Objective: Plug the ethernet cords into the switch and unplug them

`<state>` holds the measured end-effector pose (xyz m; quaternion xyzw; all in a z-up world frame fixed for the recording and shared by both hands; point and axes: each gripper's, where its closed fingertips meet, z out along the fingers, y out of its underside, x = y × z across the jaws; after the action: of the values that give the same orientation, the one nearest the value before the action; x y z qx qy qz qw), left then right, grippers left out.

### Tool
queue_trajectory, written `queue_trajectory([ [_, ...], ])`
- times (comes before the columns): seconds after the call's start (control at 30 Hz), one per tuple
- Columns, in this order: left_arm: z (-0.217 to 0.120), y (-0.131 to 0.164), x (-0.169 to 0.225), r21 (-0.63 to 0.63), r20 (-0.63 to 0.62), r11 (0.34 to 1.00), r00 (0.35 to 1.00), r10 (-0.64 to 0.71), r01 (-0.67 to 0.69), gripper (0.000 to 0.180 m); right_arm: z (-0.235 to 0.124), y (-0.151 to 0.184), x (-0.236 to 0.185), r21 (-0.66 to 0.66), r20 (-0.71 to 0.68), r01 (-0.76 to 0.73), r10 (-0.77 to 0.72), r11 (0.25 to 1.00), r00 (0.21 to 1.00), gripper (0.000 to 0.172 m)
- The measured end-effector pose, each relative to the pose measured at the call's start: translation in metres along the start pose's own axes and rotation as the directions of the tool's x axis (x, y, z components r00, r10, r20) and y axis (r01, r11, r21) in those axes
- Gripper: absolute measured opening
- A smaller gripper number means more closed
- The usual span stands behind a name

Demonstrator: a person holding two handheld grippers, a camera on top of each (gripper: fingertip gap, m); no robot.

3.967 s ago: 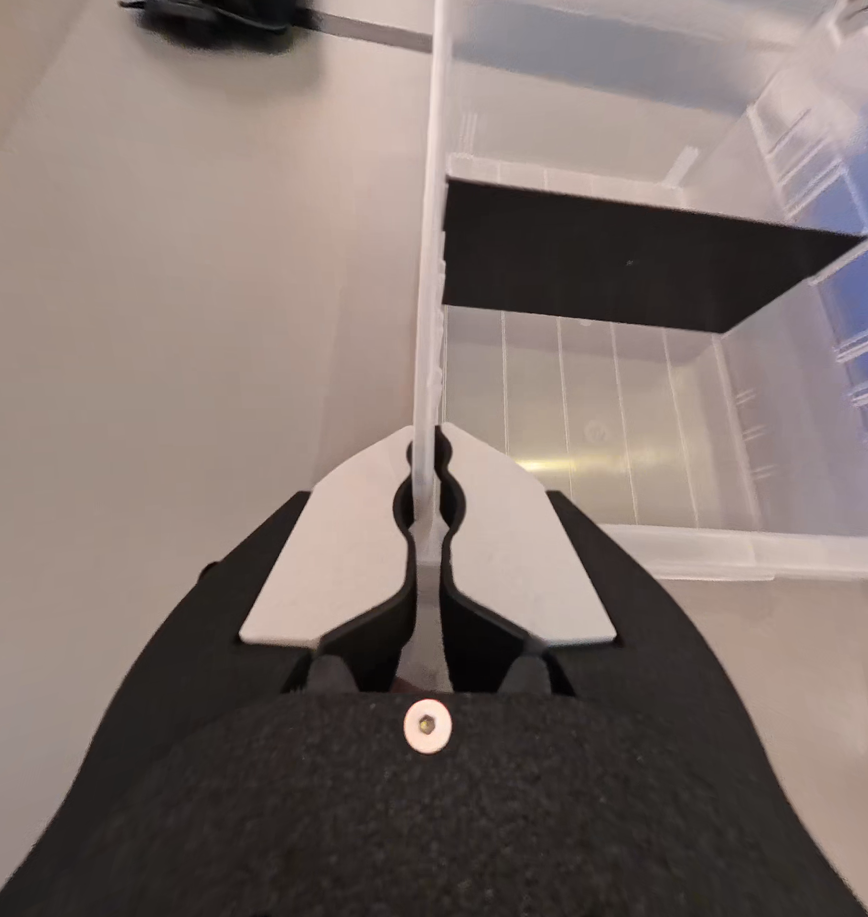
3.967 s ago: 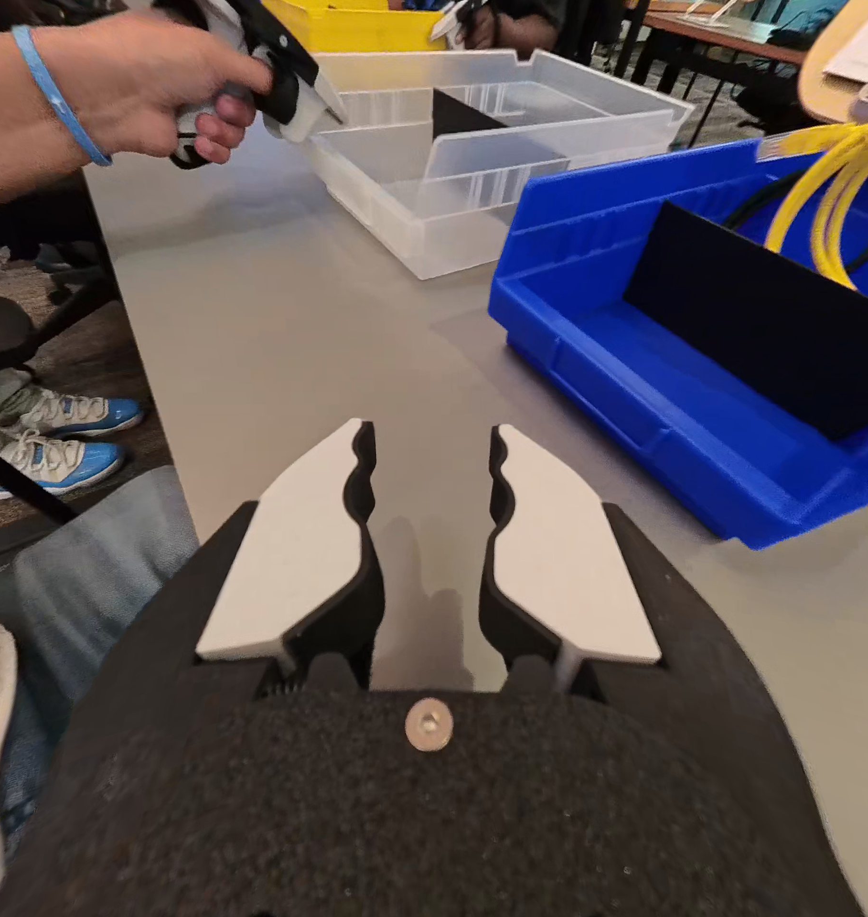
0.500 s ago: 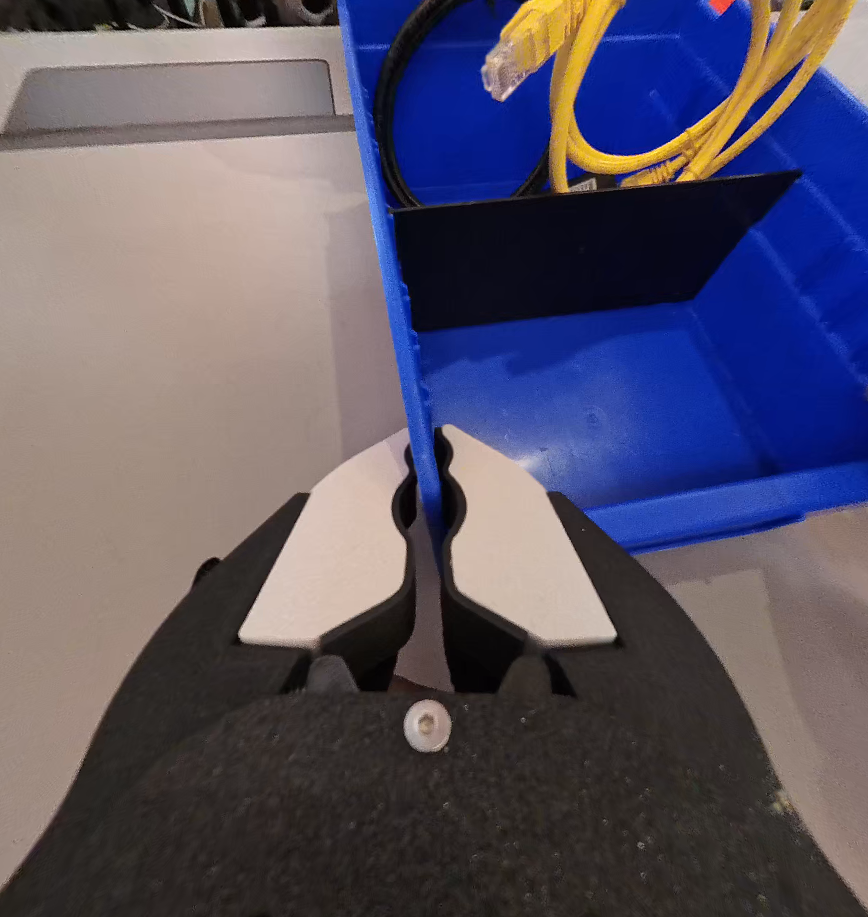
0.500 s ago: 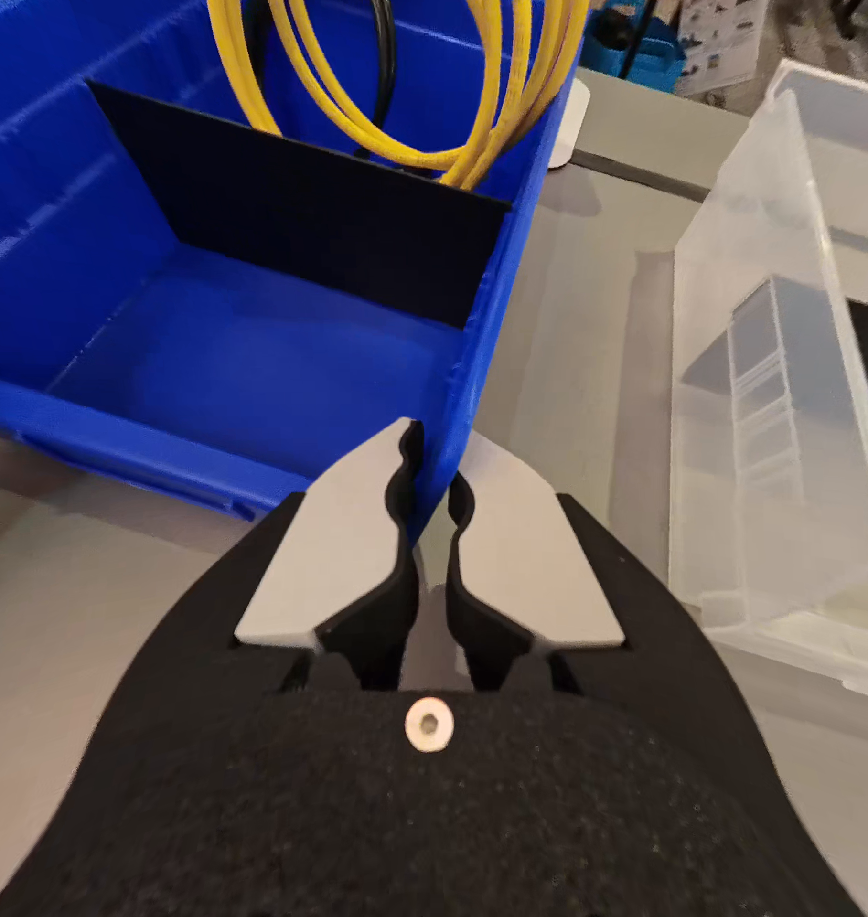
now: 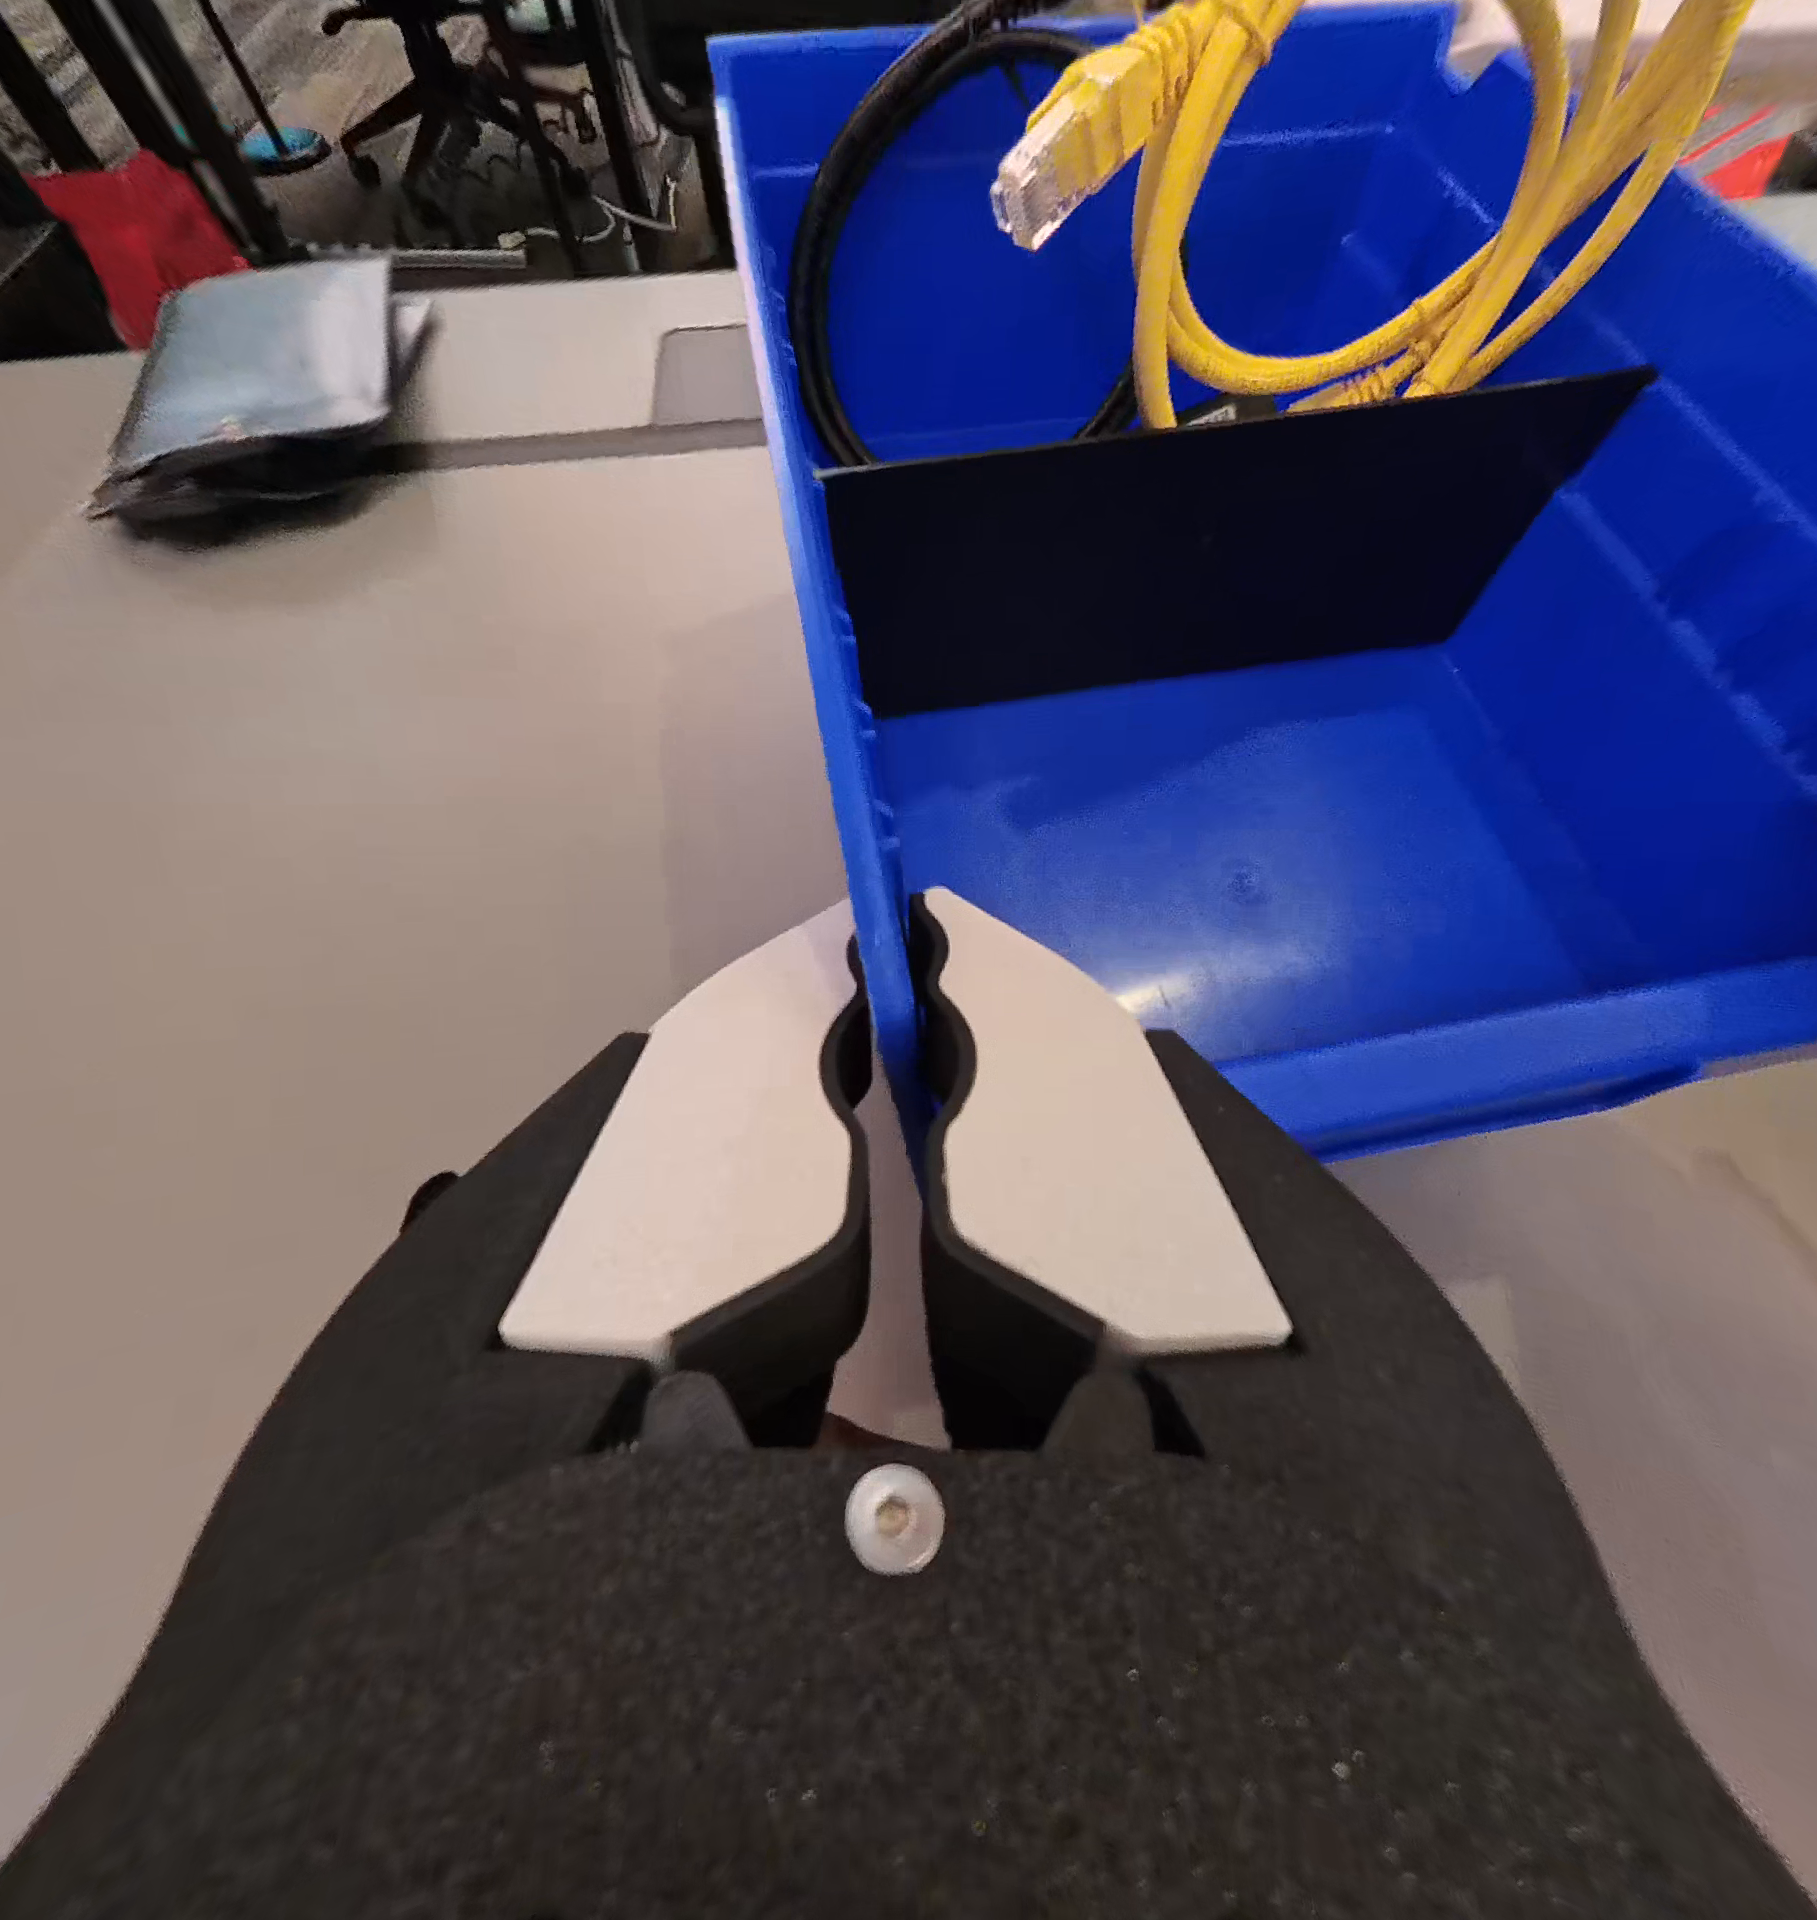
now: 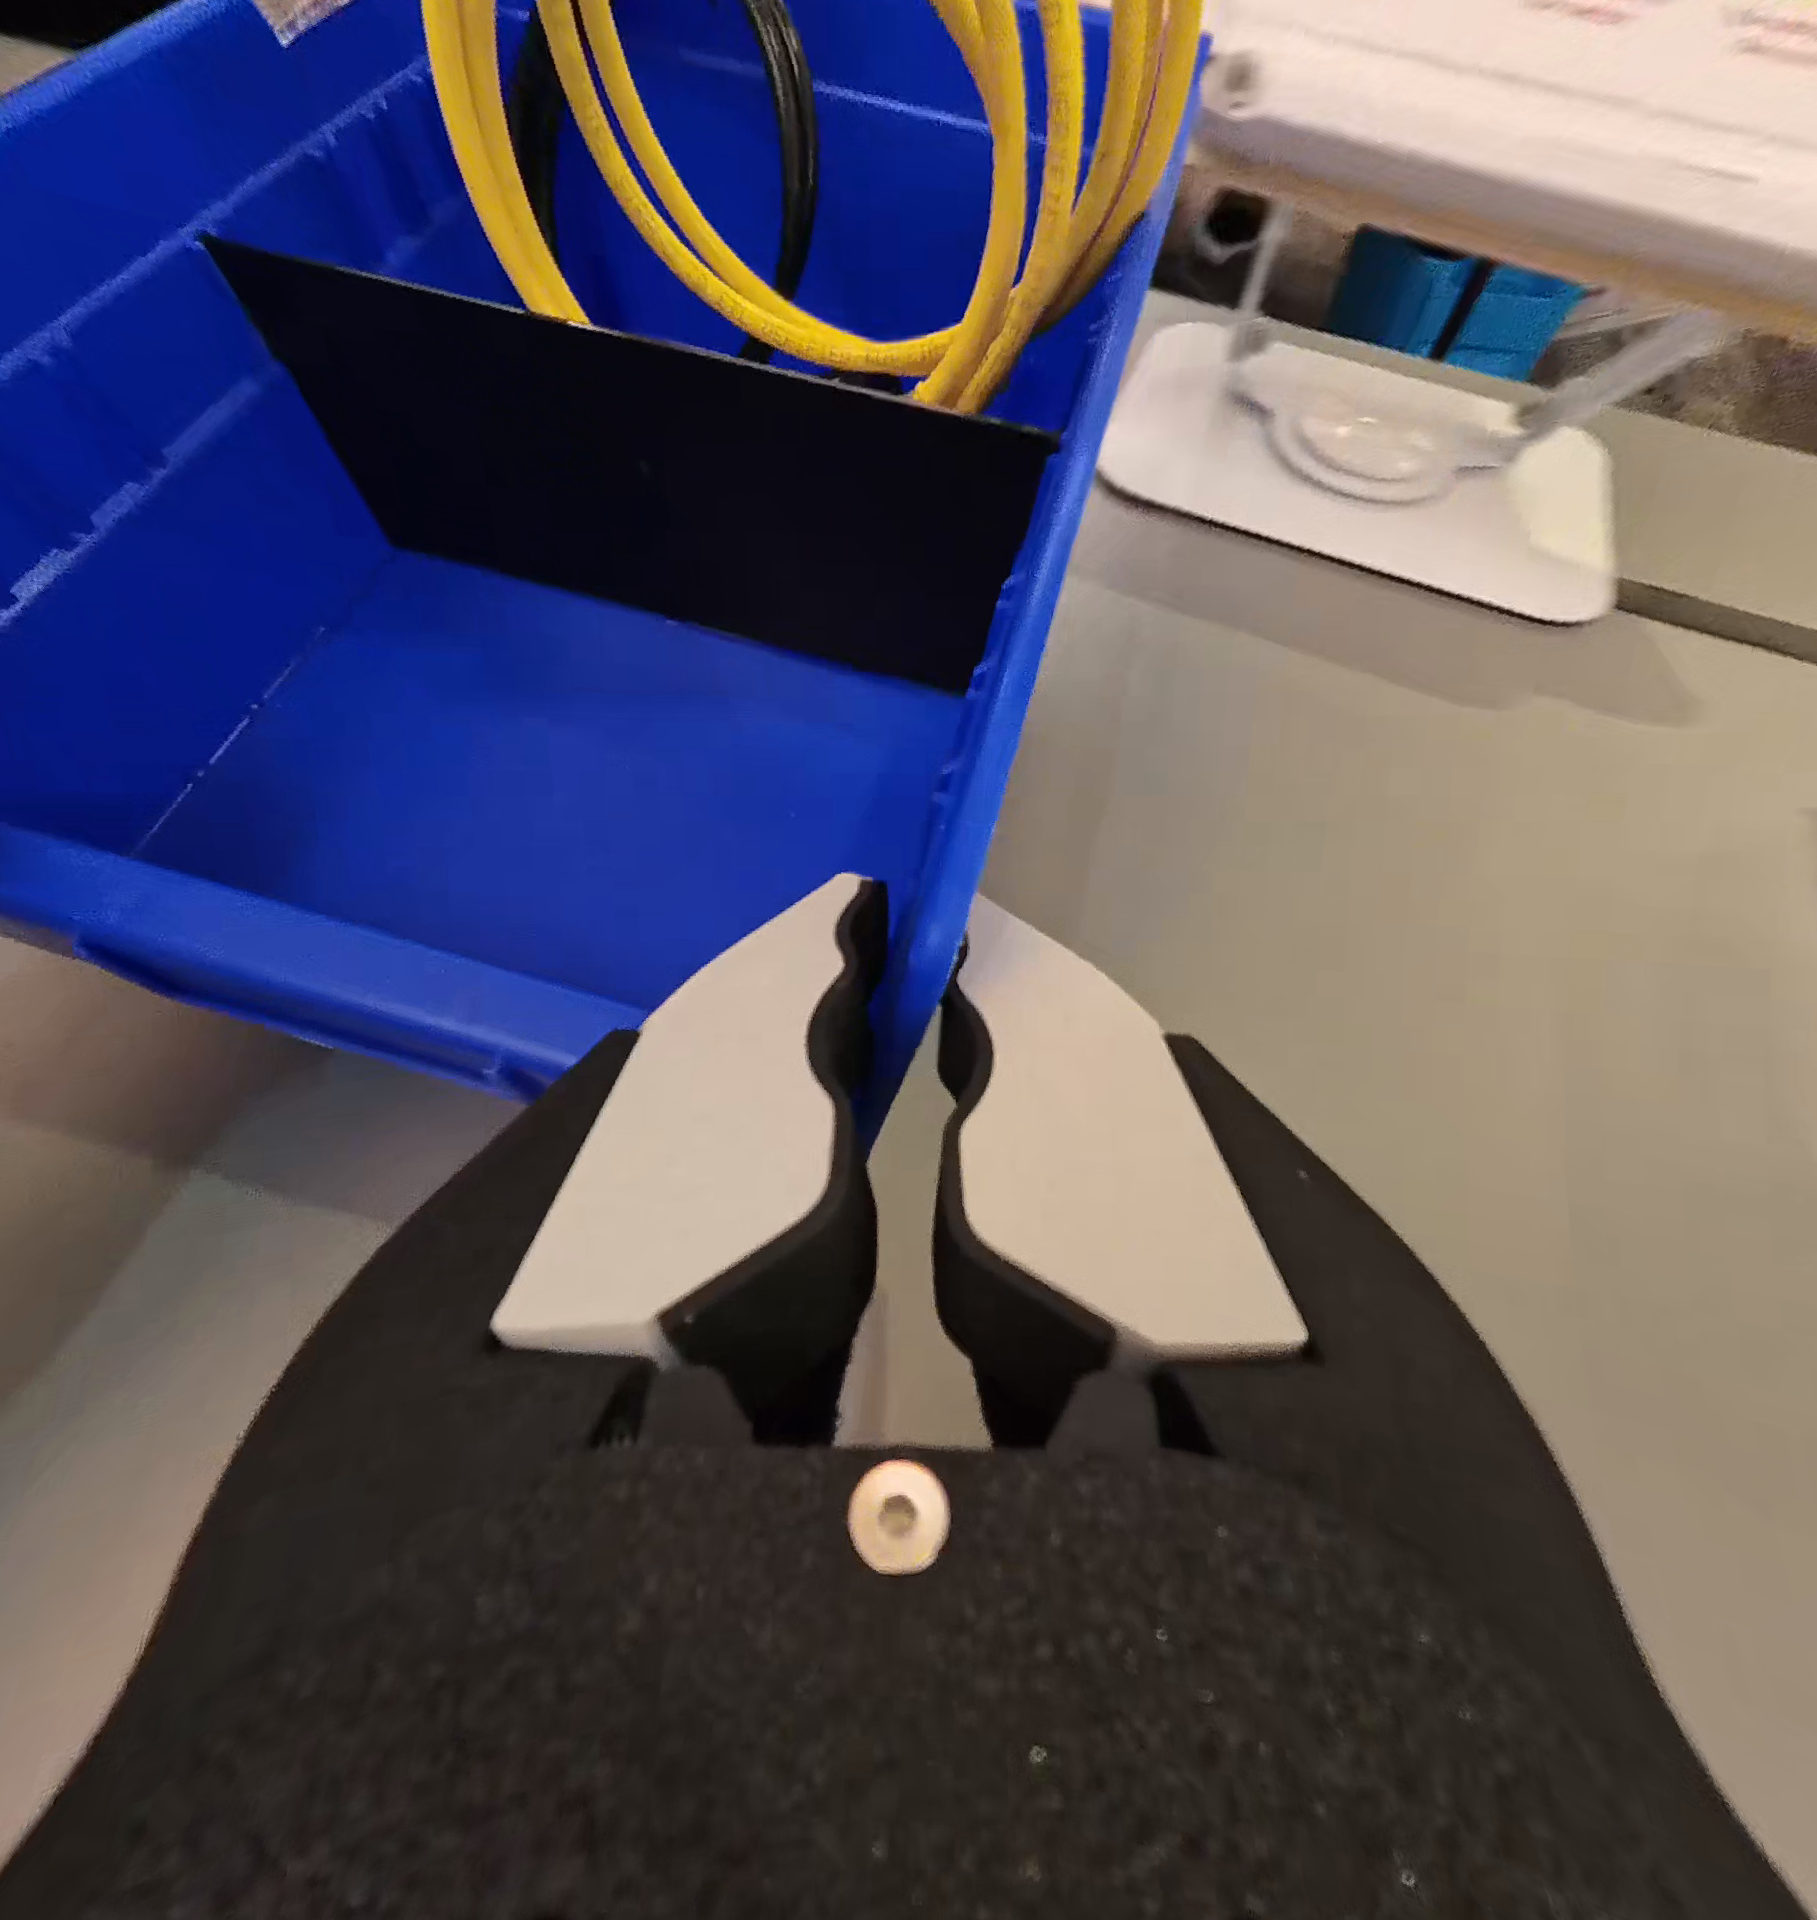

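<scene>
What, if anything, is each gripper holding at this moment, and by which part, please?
Both hold the blue plastic bin: the left gripper is clamped on its left side wall near the front corner, the right gripper on its right side wall.

- One blue bin point(image 5: 1610, 623), split by one black divider point(image 5: 1195, 540).
- One bundle of yellow ethernet cords point(image 5: 1299, 343); single strands cannot be counted.
- One black cable point(image 5: 821, 260).
- One grey pouch point(image 5: 260, 395).
- One white stand point(image 6: 1361, 468).
</scene>
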<state>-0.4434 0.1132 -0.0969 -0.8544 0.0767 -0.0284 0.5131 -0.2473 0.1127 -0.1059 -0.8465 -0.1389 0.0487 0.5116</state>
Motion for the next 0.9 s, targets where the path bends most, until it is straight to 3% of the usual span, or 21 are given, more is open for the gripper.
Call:
queue_trajectory([
  [0.17, 0.003, 0.028, -0.052, -0.065, 0.014, 0.997, 0.999, -0.030, 0.031, 0.003, 0.023, 0.007, -0.057, -0.050, 0.030, 0.012, -0.011, 0.999, 0.999, 0.008],
  [0.33, 0.008, 0.039, -0.070, -0.047, -0.003, 0.995, 0.997, -0.083, 0.083, 0.003, 0.028, 0.017, -0.081, -0.028, 0.084, 0.079, -0.077, 0.996, 0.994, 0.014],
  [0.43, 0.006, 0.041, -0.065, -0.052, -0.028, 0.996, 0.997, -0.067, 0.066, 0.023, 0.024, 0.018, -0.084, -0.022, 0.163, 0.095, -0.090, 0.995, 0.983, 0.017],
  [0.53, -0.007, 0.032, -0.071, -0.036, 0.041, 0.999, 0.999, -0.012, 0.013, 0.044, 0.001, 0.008, -0.081, 0.057, 0.283, 0.099, -0.111, 0.993, 0.953, 0.016],
  [0.63, -0.037, -0.002, -0.078, 0.033, 0.112, 0.998, 0.993, 0.047, -0.051, 0.056, -0.043, -0.012, -0.055, 0.217, 0.360, 0.080, -0.156, 0.973, 0.920, 0.018],
  [0.73, -0.071, -0.034, -0.068, 0.108, 0.121, 0.992, 0.991, 0.057, -0.070, 0.056, -0.084, -0.021, 0.002, 0.328, 0.357, 0.094, -0.216, 0.940, 0.909, 0.020],
  [0.83, -0.081, -0.038, -0.025, 0.120, -0.053, 0.991, 0.997, -0.049, 0.055, 0.055, -0.108, -0.007, 0.082, 0.343, 0.281, 0.118, -0.222, 0.932, 0.934, 0.022],
  [0.9, -0.080, -0.022, 0.017, 0.077, -0.242, 0.974, 0.952, -0.188, 0.212, 0.054, -0.118, 0.011, 0.144, 0.321, 0.182, 0.130, -0.196, 0.938, 0.964, 0.025],
])
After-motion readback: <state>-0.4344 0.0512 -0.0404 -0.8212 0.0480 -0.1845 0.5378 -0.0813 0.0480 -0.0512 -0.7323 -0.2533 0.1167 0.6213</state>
